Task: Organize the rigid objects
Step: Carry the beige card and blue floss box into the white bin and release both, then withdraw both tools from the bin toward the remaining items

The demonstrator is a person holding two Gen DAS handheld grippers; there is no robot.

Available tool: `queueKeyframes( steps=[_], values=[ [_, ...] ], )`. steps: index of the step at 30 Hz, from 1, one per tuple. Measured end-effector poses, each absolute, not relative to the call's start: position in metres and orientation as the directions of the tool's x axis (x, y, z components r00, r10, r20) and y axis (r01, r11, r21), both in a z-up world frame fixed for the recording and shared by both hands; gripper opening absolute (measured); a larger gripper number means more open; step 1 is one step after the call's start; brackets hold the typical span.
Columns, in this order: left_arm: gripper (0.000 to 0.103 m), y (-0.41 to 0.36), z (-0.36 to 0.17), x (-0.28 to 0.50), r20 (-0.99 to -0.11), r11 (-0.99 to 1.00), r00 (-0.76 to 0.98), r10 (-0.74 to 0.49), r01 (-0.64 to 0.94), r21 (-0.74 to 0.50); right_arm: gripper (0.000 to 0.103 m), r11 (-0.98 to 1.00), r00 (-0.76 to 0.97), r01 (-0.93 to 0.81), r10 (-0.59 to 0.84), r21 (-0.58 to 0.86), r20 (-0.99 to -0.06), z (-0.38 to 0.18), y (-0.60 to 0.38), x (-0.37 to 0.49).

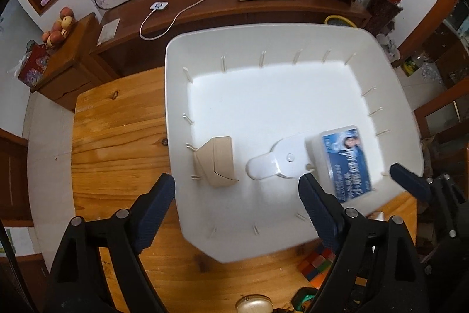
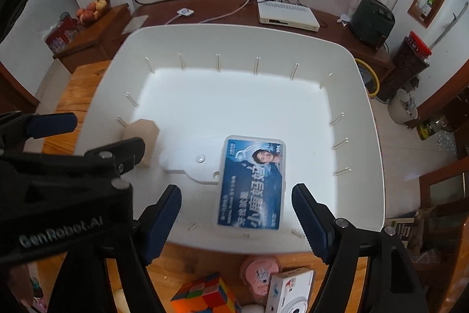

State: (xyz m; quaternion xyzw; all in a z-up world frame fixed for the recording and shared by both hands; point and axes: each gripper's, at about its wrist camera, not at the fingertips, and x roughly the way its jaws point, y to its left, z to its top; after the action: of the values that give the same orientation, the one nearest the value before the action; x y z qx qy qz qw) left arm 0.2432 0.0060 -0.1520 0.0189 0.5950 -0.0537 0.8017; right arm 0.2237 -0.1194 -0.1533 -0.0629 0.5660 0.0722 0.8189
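Note:
A large white bin sits on the wooden table. Inside lie a tan wooden block, a white flat plastic piece and a clear box with a blue label. My left gripper is open and empty above the bin's near left edge. My right gripper is open and empty just above the blue-label box; it also shows in the left wrist view. The left gripper shows at the left of the right wrist view.
In front of the bin on the table lie a colour cube, a pink round item, a small white camera box and a round gold item. A dark cabinet stands behind.

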Motion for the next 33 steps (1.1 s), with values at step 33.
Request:
queueKeyframes(
  steps=[33],
  values=[
    [0.088, -0.009, -0.054, 0.096, -0.865, 0.972, 0.477, -0.153, 0.233, -0.043, 0.079, 0.963, 0.468, -0.253, 0.202, 0.089, -0.860, -0.081, -0.157, 0.041]
  ],
)
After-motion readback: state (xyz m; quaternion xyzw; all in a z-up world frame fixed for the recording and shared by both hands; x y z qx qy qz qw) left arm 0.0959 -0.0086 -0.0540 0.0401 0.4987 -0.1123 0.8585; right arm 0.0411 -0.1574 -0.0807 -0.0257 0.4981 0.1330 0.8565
